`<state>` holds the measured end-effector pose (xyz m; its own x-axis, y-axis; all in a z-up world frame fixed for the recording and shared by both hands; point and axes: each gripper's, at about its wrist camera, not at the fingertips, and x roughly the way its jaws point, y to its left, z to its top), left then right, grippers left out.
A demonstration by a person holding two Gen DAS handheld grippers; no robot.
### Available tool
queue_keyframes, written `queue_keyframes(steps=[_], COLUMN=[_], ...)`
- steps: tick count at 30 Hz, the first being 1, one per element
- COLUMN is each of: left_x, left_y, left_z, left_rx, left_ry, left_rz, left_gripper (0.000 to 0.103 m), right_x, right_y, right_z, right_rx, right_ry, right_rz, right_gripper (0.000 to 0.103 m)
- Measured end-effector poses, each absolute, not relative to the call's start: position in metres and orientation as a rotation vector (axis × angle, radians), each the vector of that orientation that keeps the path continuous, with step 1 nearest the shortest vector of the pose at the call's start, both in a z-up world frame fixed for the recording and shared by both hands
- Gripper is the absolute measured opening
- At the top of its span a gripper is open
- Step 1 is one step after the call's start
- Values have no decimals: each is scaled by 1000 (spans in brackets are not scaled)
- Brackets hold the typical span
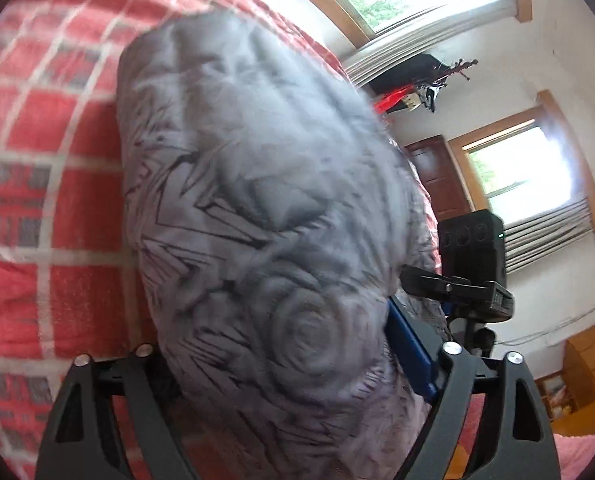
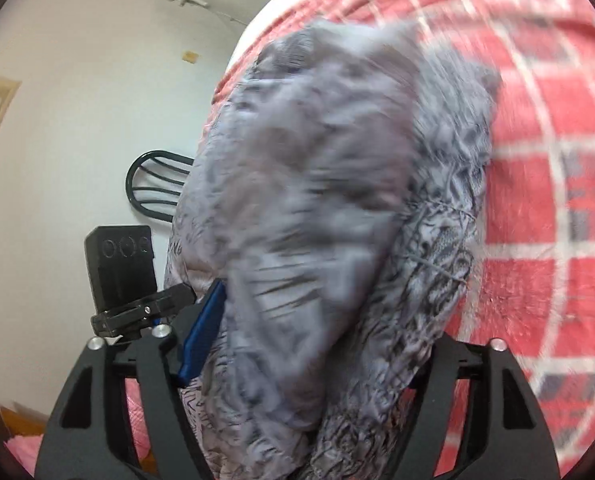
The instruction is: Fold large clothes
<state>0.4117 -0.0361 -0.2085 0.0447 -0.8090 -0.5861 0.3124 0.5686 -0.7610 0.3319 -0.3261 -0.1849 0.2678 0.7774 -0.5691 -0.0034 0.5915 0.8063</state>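
Red checked bedspread (image 1: 37,208) below; grey patterned garment (image 1: 257,208) bunched above it, pinched in both left gripper (image 1: 297,364) and right gripper (image 2: 293,360). Could slip loose if tugged unevenly.

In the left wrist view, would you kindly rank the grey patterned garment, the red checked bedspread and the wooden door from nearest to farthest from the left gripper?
1. Grey patterned garment, between the left gripper fingers.
2. Red checked bedspread, behind it, left.
3. Wooden door, across the room, right.
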Motion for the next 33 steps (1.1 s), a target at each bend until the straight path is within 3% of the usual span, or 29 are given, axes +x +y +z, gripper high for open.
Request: queue_keyframes(steps=[13,23,29,33], left_x=[350,306,284,254], left_y=[4,14,1,-1], left_z=[-185,-210,-164,-125], left_rx=[-458,-350,-208,-151], left_ry=[1209,1212,1185,1135], left_rz=[-871,-779,-644,-557], left_gripper=[90,92,89,89], right_x=[252,215,199,171], right_y=[-347,-371,-353,-328], right_z=[-139,-184,-131,-85], right_rx=[581,706,516,306], right_ry=[1184,1213,1200,1156], right_rz=[587,500,380,266], right_gripper=[80,80,78,91])
